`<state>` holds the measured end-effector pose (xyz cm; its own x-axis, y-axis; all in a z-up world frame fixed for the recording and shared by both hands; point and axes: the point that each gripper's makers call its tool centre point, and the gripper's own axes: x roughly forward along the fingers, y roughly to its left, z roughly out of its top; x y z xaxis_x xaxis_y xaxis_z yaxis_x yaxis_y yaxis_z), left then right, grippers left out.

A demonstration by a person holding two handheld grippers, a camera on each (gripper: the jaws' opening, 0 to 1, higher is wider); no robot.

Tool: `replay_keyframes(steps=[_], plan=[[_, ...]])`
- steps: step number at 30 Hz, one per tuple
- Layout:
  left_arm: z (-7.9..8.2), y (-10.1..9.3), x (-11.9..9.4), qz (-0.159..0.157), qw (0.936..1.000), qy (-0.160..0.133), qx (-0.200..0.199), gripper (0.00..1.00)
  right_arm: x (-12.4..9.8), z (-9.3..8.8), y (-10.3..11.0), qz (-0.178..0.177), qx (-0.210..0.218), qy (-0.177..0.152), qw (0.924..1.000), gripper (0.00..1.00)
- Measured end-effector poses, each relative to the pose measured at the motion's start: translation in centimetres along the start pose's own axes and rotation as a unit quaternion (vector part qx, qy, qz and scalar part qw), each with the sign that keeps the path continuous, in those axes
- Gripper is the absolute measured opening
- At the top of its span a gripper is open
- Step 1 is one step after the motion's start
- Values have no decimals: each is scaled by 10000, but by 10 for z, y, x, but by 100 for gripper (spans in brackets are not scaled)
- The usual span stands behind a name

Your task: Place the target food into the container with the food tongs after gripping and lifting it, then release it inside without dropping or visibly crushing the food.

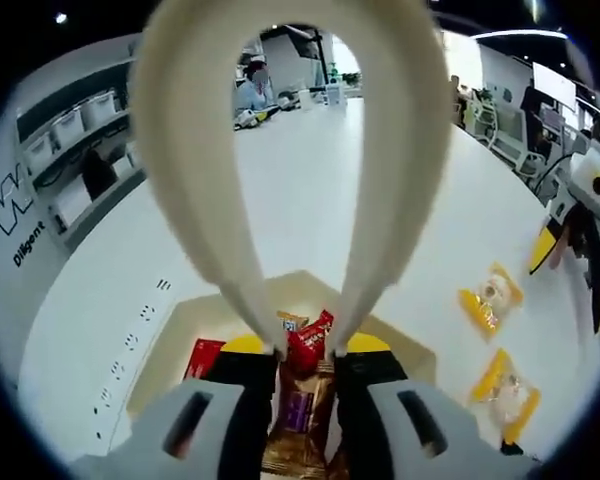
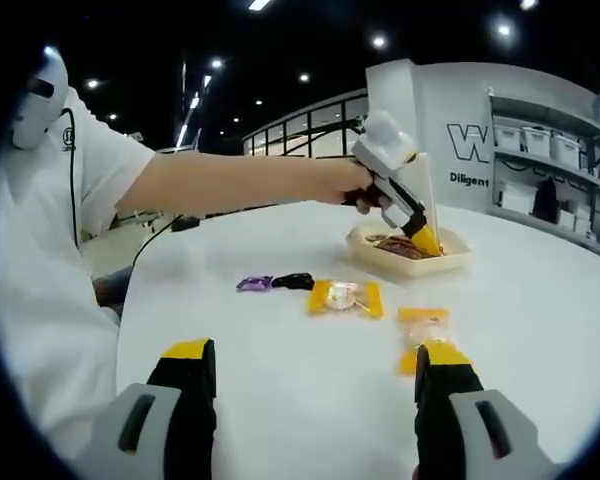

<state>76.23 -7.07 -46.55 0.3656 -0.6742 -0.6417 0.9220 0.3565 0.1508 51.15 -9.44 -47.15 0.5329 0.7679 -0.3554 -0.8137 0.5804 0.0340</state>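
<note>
My left gripper (image 1: pixel 307 350) is shut on cream food tongs (image 1: pixel 195 150), whose two arms rise from between the jaws and join in a wide loop. A red-wrapped snack (image 1: pixel 310 342) sits between the tong arms right at the jaws, over the beige container (image 1: pixel 180 340). I cannot tell whether it is pinched or resting on the other packets. In the right gripper view the left gripper (image 2: pixel 425 240) points down into the container (image 2: pixel 450 264), held by a person's hand. My right gripper (image 2: pixel 313 348) is open and empty, low over the table.
Two yellow-wrapped pastries (image 2: pixel 345 296) (image 2: pixel 423 325) lie on the white round table (image 2: pixel 280 390), with a purple wrapper (image 2: pixel 255 283) and a black one (image 2: pixel 295 280) beside them. Brown and red packets (image 1: pixel 298 410) fill the container. The person sits at the left. Shelves stand behind.
</note>
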Motion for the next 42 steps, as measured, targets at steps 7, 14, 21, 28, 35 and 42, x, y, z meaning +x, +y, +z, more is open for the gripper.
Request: replay_keyframes(steps=[7, 14, 21, 28, 35, 42], plan=[[6, 7, -16, 80, 9998, -176, -91, 21, 0, 2, 0, 3, -22, -2, 10000, 81], [7, 5, -36, 138, 9995, -284, -82, 21, 2, 4, 2, 28, -50, -4, 10000, 81], [8, -5, -61, 178, 9990, -394, -111, 20, 3, 5, 5, 47, -70, 1, 10000, 81], [1, -24, -82, 186, 9988, -430, -114, 20, 5, 5, 8, 68, -92, 8, 9999, 81], [-6, -37, -103, 242, 9985, -467, -181, 20, 7, 7, 11, 86, -114, 8, 9999, 81], [-19, -52, -120, 306, 9979, -484, -289, 21, 9, 8, 14, 109, -133, 14, 9999, 81]])
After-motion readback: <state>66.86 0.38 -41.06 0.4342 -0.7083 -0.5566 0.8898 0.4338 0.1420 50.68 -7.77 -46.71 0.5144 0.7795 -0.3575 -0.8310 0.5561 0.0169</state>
